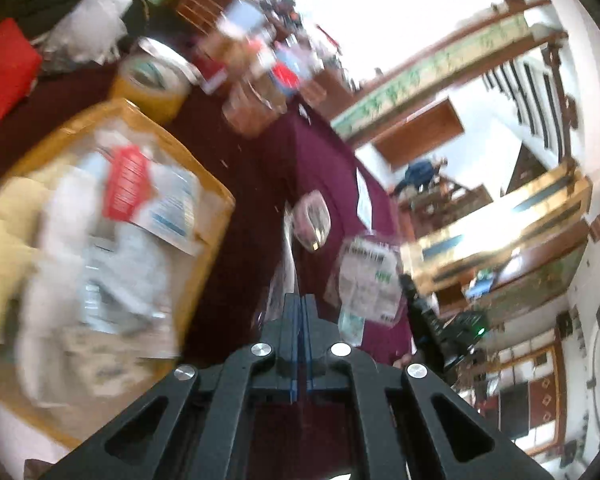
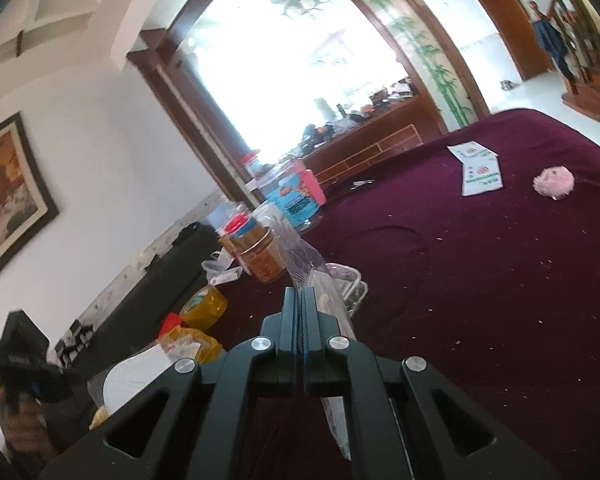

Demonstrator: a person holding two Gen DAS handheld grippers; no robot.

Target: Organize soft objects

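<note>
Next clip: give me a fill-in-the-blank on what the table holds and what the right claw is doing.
The right claw is ___ on the clear plastic bag. The fluffy ball on the tablecloth is ___. The tape roll is ___.
Missing words: shut; pink; yellow.

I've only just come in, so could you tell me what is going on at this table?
A person is sorting soft packets on a maroon tablecloth with two hand-held grippers. The right hand-held gripper is shut on a clear plastic bag. The left hand-held gripper is shut too, seemingly on thin clear film, beside a yellow box of packets. A pink fluffy thing still lies out.
</note>
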